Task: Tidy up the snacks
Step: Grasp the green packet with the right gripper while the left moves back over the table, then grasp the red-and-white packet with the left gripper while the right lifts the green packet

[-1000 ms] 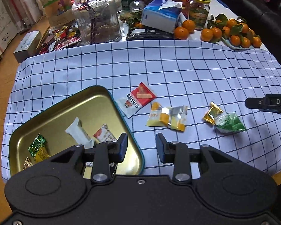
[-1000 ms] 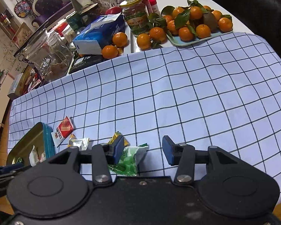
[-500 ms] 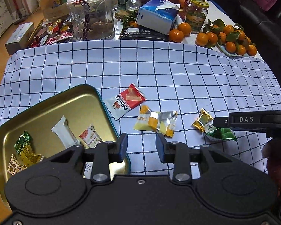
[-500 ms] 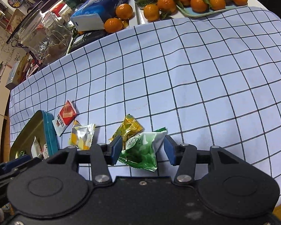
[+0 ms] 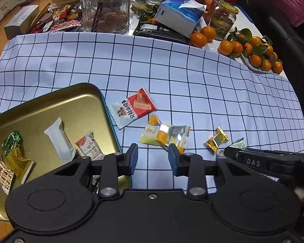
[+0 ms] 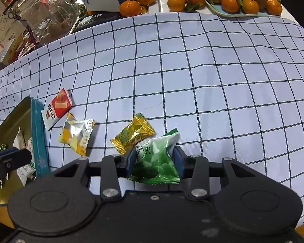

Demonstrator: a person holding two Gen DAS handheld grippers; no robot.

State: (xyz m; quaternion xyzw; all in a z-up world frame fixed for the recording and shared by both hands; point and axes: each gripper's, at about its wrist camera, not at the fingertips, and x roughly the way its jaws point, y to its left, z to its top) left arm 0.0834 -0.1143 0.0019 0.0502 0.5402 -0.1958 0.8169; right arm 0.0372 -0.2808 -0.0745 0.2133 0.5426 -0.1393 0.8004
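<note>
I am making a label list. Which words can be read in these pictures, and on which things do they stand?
"PAST" on the yellow packet.
"DAS" on the right gripper, seen from the left wrist.
Red packet: Chinese characters, too small to read surely.
Green packet: print creased, unreadable.
Jars, tissue pack: too blurred.

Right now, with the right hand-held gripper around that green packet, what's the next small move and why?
Probably lift the green packet slightly off the checked cloth. The right hand-held gripper has its fingers pressed against both sides of it. The gold candy lies right beside it, so rising straight up should avoid dragging that along before carrying it left to the gold tin.
</note>
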